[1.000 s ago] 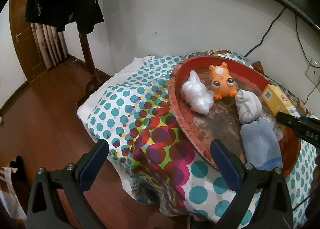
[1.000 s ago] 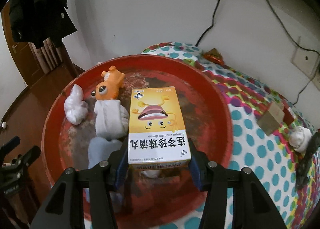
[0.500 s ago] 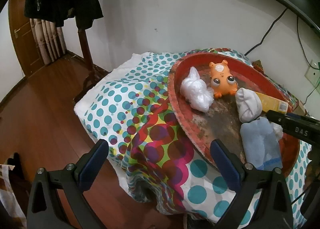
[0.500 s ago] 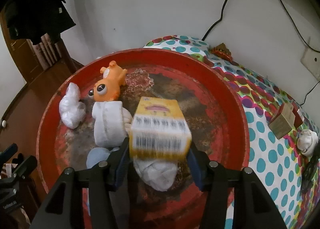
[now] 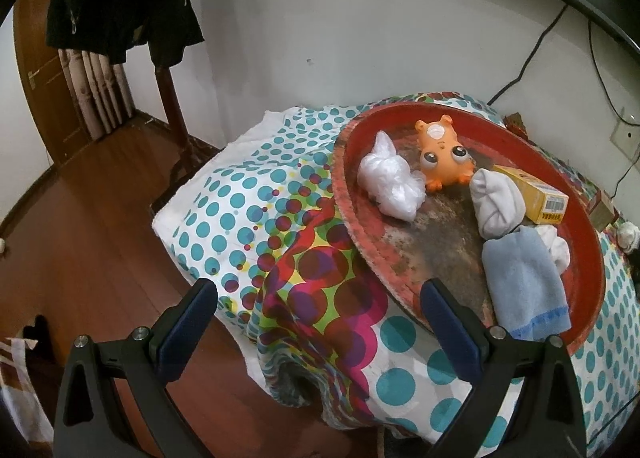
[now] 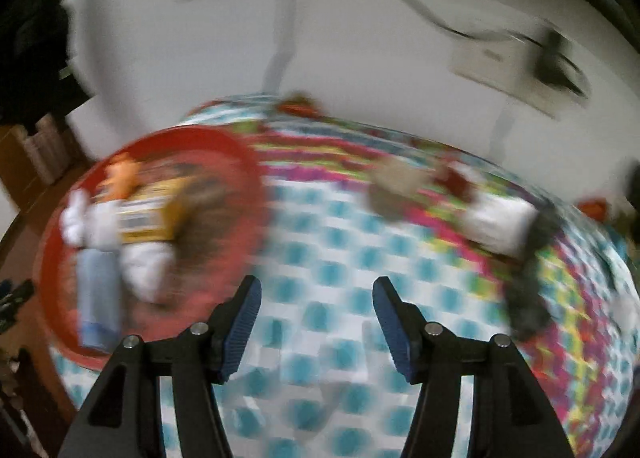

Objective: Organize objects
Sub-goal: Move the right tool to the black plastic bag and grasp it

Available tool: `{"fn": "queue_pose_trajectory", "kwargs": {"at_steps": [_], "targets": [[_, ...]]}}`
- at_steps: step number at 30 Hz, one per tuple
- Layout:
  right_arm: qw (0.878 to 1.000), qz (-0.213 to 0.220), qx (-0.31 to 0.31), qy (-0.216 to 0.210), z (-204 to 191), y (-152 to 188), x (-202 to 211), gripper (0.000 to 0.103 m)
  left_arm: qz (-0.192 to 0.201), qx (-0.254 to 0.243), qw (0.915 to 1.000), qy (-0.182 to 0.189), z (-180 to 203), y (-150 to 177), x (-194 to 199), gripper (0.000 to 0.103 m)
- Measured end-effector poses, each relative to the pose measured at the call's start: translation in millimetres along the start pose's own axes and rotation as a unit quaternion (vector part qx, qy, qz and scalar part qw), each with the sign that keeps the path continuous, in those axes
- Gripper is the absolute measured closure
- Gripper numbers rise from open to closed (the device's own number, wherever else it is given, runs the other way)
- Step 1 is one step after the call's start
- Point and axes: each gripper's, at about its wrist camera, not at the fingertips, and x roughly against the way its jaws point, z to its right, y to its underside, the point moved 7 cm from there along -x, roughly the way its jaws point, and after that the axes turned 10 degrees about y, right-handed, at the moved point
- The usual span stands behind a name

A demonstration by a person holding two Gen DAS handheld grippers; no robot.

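**Yellow box lies in the red tray; both hand-held grippers empty**

The right hand-held gripper [image 6: 316, 322] has its blue-padded jaws apart with nothing between them; they have just been opening. It hangs over the dotted cloth [image 6: 328, 242] that covers the tabletop, just to the right of the red tray [image 6: 240, 154]. The right wrist view is heavily smeared, so small details there cannot be made out.

The left hand-held gripper [image 5: 320, 312] also stands wide apart and empty, its fingers framing the hanging front fold of the dotted cloth, with one finger in front of the tray's near rim.

In the left wrist view the red tray [image 5: 400, 110] sits on the cloth and holds everything gathered. The yellow box [image 5: 534, 194] lies on its side toward the far right part of the tray, its barcode end facing the viewer, touching the white rolled sock [image 5: 498, 204]. An orange toy animal [image 5: 442, 156] stands at the back, just beside a crumpled white plastic bag [image 5: 390, 180]. A light blue sock [image 5: 524, 286] lies at the near right edge, partly over another white bundle [image 5: 556, 246].

On the cloth to the right of the tray, the right wrist view shows a brownish block [image 6: 394, 190], a white item [image 6: 500, 222] and something dark [image 6: 528, 290], all too blurred to identify.
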Motion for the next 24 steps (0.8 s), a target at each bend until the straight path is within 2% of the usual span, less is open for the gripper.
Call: {"fn": "queue_pose_trajectory", "kwargs": {"at_steps": [5, 9, 17, 24], "targets": [[0.995, -0.008, -0.029, 0.095, 94, 12, -23, 0.043, -0.003, -0.007, 1.0, 0.006, 5, 1, -1, 0.002], [0.992, -0.015, -0.038, 0.117, 131, 15, -46, 0.043, -0.001, -0.008, 1.0, 0.0, 7, 1, 0, 0.002], [0.994, -0.015, -0.063, 0.091, 149, 4, -84, 0.043, 0.013, -0.041, 0.9991, -0.006, 19, 1, 4, 0.002], [0.995, -0.019, -0.071, 0.074, 154, 2, -99, 0.043, 0.007, -0.065, 0.9977, 0.017, 48, -1, 8, 0.002]]}}
